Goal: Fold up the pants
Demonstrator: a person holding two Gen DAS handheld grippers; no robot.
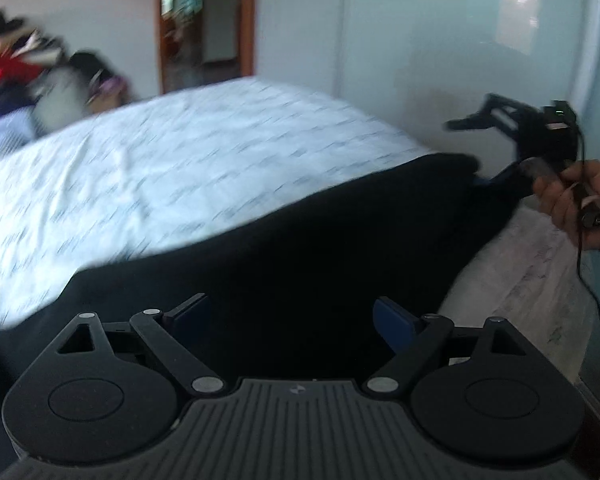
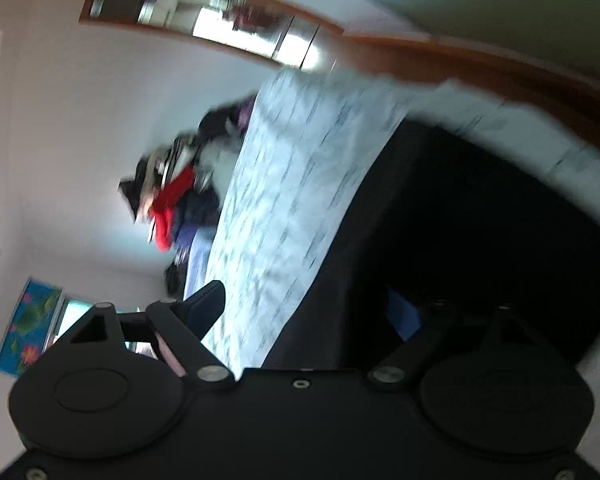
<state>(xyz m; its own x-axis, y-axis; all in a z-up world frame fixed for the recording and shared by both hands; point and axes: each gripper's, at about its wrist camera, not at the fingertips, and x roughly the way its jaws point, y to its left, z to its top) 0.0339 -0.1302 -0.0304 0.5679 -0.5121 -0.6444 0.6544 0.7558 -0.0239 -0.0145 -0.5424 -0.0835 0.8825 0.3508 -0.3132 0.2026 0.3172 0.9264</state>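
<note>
Black pants point(image 1: 300, 240) lie across the near part of a bed with a white patterned sheet point(image 1: 180, 168). My left gripper point(image 1: 296, 320) is open, its blue-padded fingers spread just over the near edge of the pants. My right gripper shows in the left wrist view point(image 1: 496, 178) at the far right end of the pants, held by a hand, rolled on its side. In the right wrist view it point(image 2: 304, 308) is open, with the black pants point(image 2: 460, 240) between and past its fingers; whether cloth is pinched is not visible. Both views are blurred.
A pile of clothes point(image 1: 28, 76), with red and dark pieces, lies at the far left end of the bed. A white wall point(image 1: 440, 40) runs behind the bed on the right. A wooden door frame point(image 1: 248, 20) stands at the back.
</note>
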